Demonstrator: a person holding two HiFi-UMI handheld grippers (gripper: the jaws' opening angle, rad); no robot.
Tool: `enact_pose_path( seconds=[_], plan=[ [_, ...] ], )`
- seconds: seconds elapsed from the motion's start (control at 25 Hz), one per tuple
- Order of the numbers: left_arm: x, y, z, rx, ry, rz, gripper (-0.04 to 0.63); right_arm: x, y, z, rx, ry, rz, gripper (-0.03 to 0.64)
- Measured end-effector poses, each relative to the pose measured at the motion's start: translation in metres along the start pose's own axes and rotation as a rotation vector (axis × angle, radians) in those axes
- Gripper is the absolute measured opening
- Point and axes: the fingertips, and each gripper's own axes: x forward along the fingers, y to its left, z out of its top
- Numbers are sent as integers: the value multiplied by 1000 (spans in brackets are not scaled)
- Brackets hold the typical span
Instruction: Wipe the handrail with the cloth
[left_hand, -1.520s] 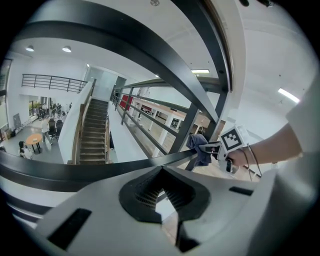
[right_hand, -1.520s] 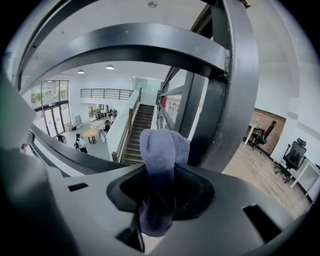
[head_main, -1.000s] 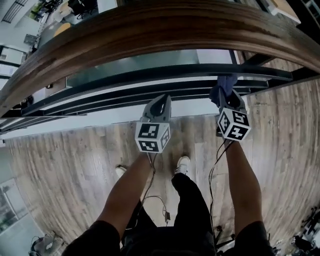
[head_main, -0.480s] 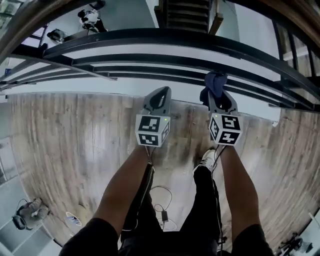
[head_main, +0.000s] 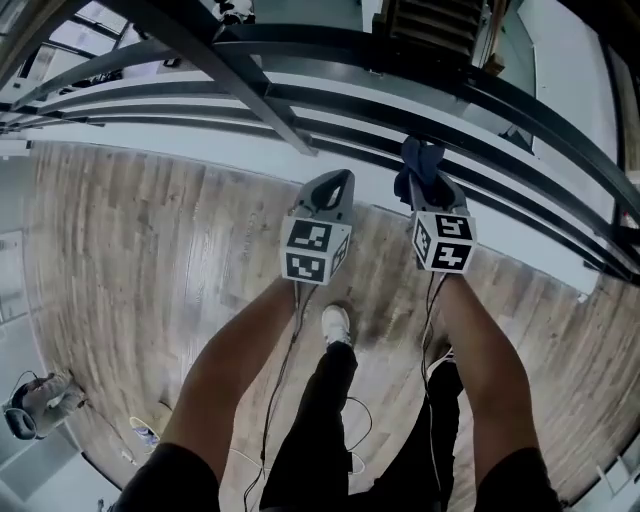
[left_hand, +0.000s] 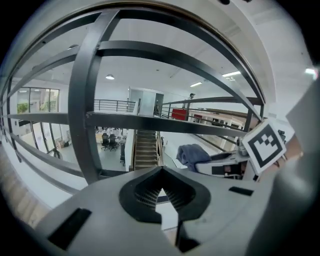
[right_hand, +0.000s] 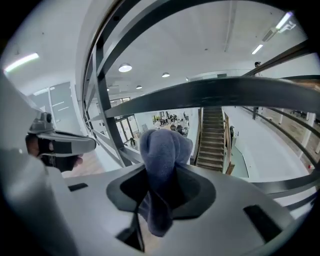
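Swung away since a second ago: broad wooden band gone from 12 o'clock of the head view, leaving only the dark metal railing bars (head_main: 300, 95) slanting from 10 toward 3 o'clock. Both tools kept near centre throughout.

Left gripper (head_main: 336, 180) just above centre, jaws pressed together on nothing, toothed pads meeting in its own view. Right gripper (head_main: 432, 195) just beside it toward 3 o'clock, clamped on the blue cloth (head_main: 421, 162), with a fat wad bulging ahead of the tips and a tail hanging back through the jaws. Cloth touching no bar, as far as can be told. Handrail (left_hand: 200, 35) probably the top arc at 1 o'clock in the left gripper view, with a brown edge showing; not yet under the cloth.

Seemingly between strokes, or walking to a fresh stretch. To wipe well: raise the right gripper toward 12 o'clock, lay the wad flat on the rail's top, press lightly, then draw along the grain in long overlapping passes, wrapping over the rounded edges. Keep the pinch firm, soft cloth being likely to drag and creep out. Keep hard jaw tips off the finish.

Underfoot, pale wood-plank floor (head_main: 150, 260), cables (head_main: 432, 300) trailing toward 6 o'clock. Beyond the bars, a drop to a bright lower hall, with a staircase (right_hand: 212, 135) at 3 o'clock of the right gripper view.
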Motion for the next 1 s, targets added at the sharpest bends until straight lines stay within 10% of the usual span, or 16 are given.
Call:
enact_pose_path(
  seconds=[0.56,1.0],
  plan=[
    [-16,167,-12,26,11,42,-2,160,161,29,-72,19,91,126],
    [1,166,-20,-68,28,29,-2,169,131,15,-15,64,-40,126]
  ],
)
